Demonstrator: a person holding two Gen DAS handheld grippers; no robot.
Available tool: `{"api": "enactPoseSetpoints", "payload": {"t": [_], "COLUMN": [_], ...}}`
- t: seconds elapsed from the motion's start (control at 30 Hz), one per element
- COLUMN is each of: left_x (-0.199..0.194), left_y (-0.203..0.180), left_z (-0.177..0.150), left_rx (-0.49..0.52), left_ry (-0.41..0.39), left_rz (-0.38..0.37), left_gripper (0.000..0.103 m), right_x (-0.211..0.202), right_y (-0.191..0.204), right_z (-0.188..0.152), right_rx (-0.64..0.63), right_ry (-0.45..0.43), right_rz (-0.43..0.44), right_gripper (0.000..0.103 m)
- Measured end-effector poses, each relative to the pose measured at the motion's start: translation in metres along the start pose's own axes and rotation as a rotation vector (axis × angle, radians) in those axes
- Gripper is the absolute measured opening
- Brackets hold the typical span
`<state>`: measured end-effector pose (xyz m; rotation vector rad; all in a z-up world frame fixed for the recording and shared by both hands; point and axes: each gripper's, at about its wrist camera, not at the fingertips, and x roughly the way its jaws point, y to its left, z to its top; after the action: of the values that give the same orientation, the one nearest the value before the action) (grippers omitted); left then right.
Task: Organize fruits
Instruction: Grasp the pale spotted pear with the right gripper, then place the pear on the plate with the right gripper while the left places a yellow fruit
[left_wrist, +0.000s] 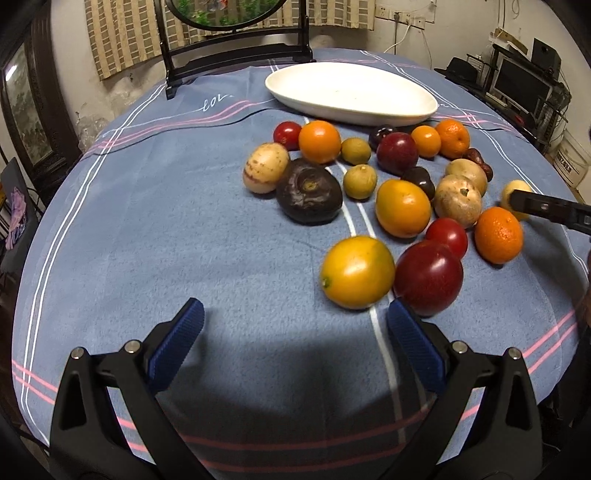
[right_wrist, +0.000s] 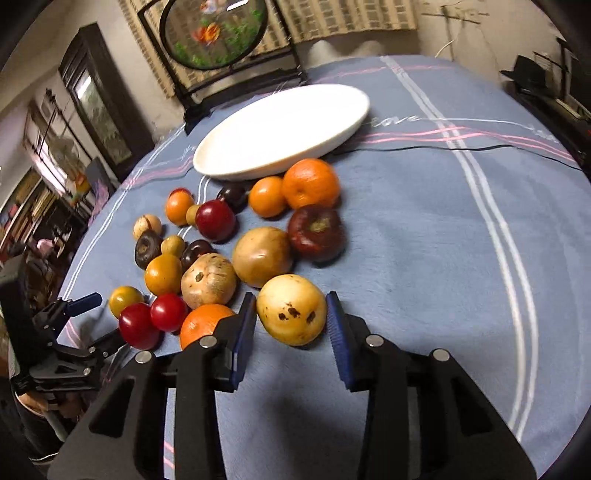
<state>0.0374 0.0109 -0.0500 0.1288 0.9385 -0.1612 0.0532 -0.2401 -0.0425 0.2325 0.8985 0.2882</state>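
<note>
Right hand-held gripper (right_wrist: 291, 317) pads clasp yellow spotted fruit (right_wrist: 291, 309), left view half-hidden.

White cursive lettering reading roughly "lov" is showing on the blue tablecloth (left_wrist: 147, 229) beside the pink stripes.

left gripper (left_wrist: 295, 325) angled down, jaws wide apart; right gripper (right_wrist: 291, 317) angled down, jaws narrowed

Lived-in home room, blue tablecloth (left_wrist: 147, 221) over round table, dark wood cabinet (right_wrist: 96, 96), painted round screen (right_wrist: 214, 33)
</note>
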Motion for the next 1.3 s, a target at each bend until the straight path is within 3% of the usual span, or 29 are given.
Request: {"api": "enactPoseSetpoints", "payload": {"t": [0.3, 0.33, 0.37, 0.4, 0.67, 0.8, 0.93, 1.1, 1.3], "left_x": [0.014, 0.014, 0.014, 0.013, 0.003, -0.014, -0.022, 0.015, 0.088], "left_y": [-0.012, -0.015, -0.018, -0.02, -0.008, 0.003, 0.006, -0.002, -0.001], "left_z": [0.015, 0.016, 0.017, 0.018, 0.021, 0.046, 0.092, 0.165, 0.212], "left_rx": [0.066, 0.076, 0.092, 0.101, 0.045, 0.033, 0.022, -0.017, -0.077], "left_ry": [0.009, 0.005, 0.001, 0.001, 0.003, -0.046, -0.11, -0.102, 0.007], "left_rz": [-0.049, -0.051, -0.069, -0.098, -0.14, -0.152, -0.116, -0.088, -0.071], "left_gripper": [0.073, 0.067, 0.05, 0.041, 0.039, 0.039, 0.04, 0.04, 0.04], "right_x": [-0.026, -0.024, -0.024, -0.023, -0.025, -0.028, -0.027, 0.01, 0.087], "right_y": [-0.008, -0.008, -0.006, -0.005, 0.004, 0.013, 0.028, 0.041, 0.027], "right_z": [-0.013, -0.013, -0.012, -0.012, -0.003, 0.016, 0.057, 0.108, 0.16], "right_rx": [-0.002, -0.004, -0.007, -0.009, -0.04, -0.073, -0.122, -0.168, -0.153], "right_ry": [-0.035, -0.037, -0.038, -0.039, -0.047, -0.081, -0.164, -0.188, -0.052], "right_rz": [-0.016, -0.015, -0.015, -0.013, -0.018, -0.037, -0.085, -0.121, -0.197], "right_gripper": [0.039, 0.039, 0.039, 0.039, 0.039, 0.039, 0.039, 0.04, 0.039]}}
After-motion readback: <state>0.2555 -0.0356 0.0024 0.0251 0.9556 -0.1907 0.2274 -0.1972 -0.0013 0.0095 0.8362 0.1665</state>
